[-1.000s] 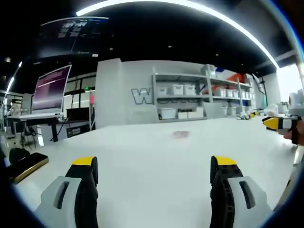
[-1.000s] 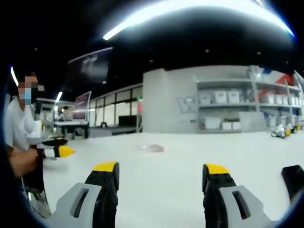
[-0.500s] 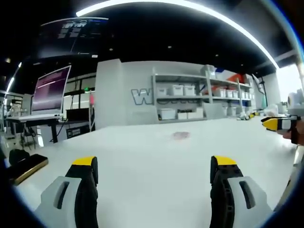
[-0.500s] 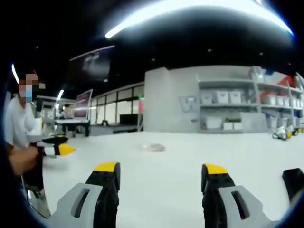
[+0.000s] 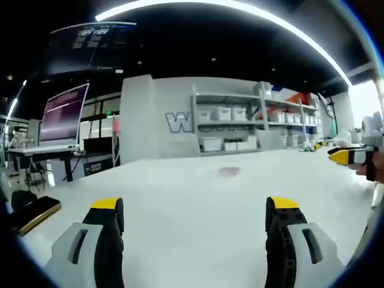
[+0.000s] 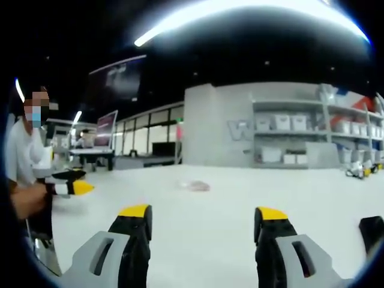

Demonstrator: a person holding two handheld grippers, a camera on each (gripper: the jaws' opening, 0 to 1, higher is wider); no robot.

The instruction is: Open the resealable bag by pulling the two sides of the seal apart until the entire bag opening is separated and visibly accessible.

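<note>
both grippers' fingers (image 5: pixel 107 207) stand wide and empty, the bag (image 5: pixel 229 171) lying flat mid-frame, well ahead on the table (image 5: pixel 180 204), neither gripper clearly nearer.

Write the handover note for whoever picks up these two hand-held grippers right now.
Left hand-held gripper: open, empty, low over the white table.
Right hand-held gripper: open, empty, also over the table.
The resealable bag lies flat on the table, well ahead of both grippers, apart from them; in the left gripper view it is the small patch at. Too small to tell how the seal stands.
Done: nothing; the bag is untouched.
Left: reach the bag, grip each side of the seal, pull apart until the whole opening is open.
</note>
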